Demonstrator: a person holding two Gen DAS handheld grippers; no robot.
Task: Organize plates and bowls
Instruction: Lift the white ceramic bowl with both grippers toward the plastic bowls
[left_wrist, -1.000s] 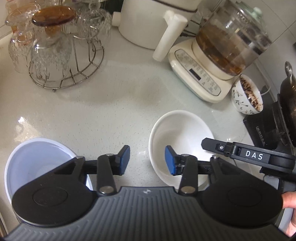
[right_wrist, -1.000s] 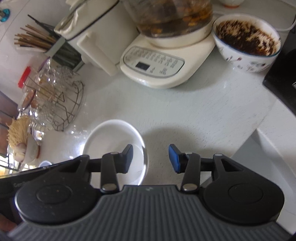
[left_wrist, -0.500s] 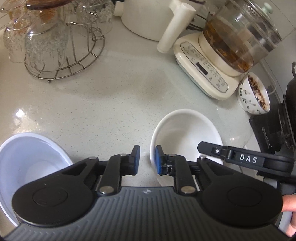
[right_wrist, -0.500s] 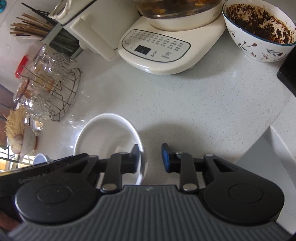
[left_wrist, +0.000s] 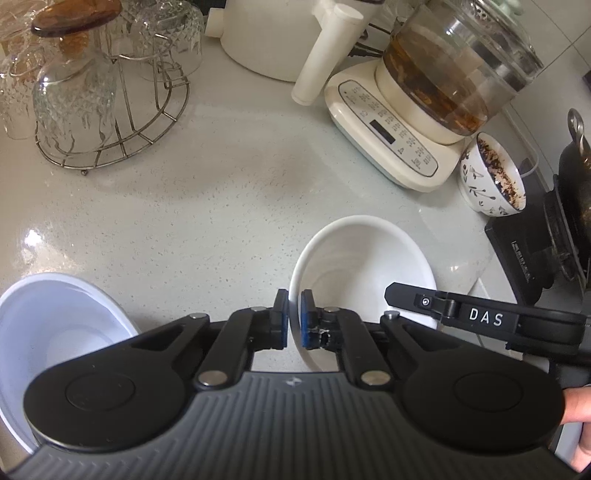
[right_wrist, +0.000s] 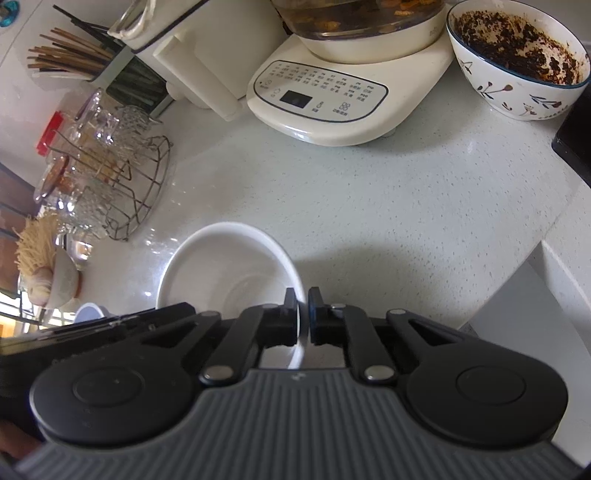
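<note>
White bowl (left_wrist: 360, 266) sits on a speckled kitchen counter (left_wrist: 207, 218), its rim pinched on opposite sides by the left gripper (left_wrist: 293, 317) and right gripper (right_wrist: 303, 315), both closed on it.

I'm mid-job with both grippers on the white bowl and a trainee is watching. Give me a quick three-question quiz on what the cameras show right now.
1. True or false: the left gripper and the right gripper pinch opposite sides of the white bowl's rim.
2. Which lies left of the white bowl in the left wrist view? A) patterned bowl B) second white bowl C) kettle
3. Fill in: the glasses hang upside down on a wire ____.

Key: 1 true; 2 B; 3 rack.
</note>
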